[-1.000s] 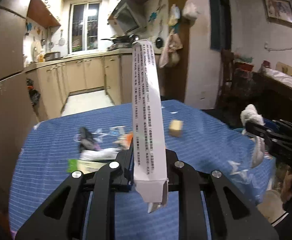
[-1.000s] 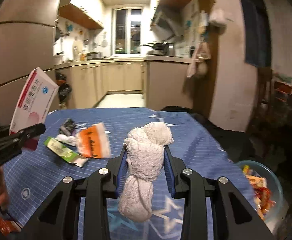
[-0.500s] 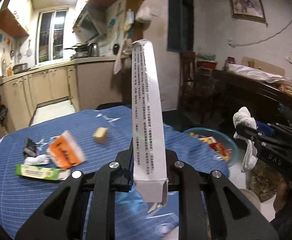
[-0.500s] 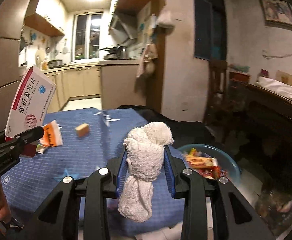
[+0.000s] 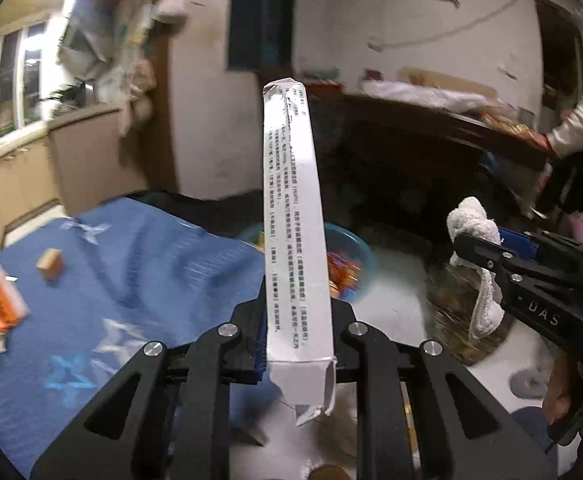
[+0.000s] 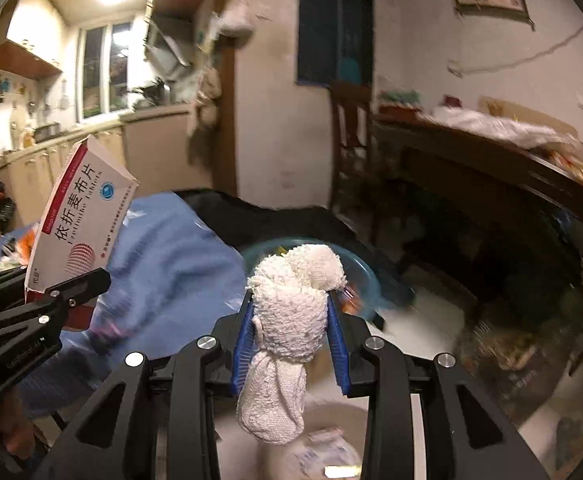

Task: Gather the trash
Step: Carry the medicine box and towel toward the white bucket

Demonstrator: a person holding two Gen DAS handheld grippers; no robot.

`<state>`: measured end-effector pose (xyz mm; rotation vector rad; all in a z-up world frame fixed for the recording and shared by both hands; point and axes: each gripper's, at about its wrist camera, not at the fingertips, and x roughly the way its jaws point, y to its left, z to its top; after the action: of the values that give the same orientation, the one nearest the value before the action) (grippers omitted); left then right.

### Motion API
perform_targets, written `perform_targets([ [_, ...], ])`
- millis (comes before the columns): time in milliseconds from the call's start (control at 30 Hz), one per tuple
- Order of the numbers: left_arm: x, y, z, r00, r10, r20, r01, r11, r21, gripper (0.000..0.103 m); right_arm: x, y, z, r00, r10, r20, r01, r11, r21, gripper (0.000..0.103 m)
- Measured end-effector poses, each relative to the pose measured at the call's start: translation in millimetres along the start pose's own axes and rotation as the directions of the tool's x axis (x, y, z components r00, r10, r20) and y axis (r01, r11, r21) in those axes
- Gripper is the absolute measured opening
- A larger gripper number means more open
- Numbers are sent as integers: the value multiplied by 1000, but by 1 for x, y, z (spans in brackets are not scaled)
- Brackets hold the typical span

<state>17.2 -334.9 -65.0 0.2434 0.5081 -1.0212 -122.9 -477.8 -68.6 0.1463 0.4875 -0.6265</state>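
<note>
Left wrist view: the left claw [image 5: 297, 344] grips an upright white medicine box [image 5: 295, 240] over the edge of the blue-clothed counter [image 5: 139, 280], near a trash-filled blue basin [image 5: 361, 252].

Right wrist view: the right claw [image 6: 291, 336] clamps a knotted white cloth [image 6: 291, 312] before that basin.
</note>
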Motion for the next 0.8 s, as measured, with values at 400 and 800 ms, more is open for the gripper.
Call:
perform_targets([
  [400,105,-81,-57,943,-156,-292,172,985,30,18,69,-103,-94,955,-28,-294,67,990,124,34],
  [800,195,-104,-130,784,-220,-580,231,971,-57,18,153,-129,-182,843,59,-535,65,976,209,34],
])
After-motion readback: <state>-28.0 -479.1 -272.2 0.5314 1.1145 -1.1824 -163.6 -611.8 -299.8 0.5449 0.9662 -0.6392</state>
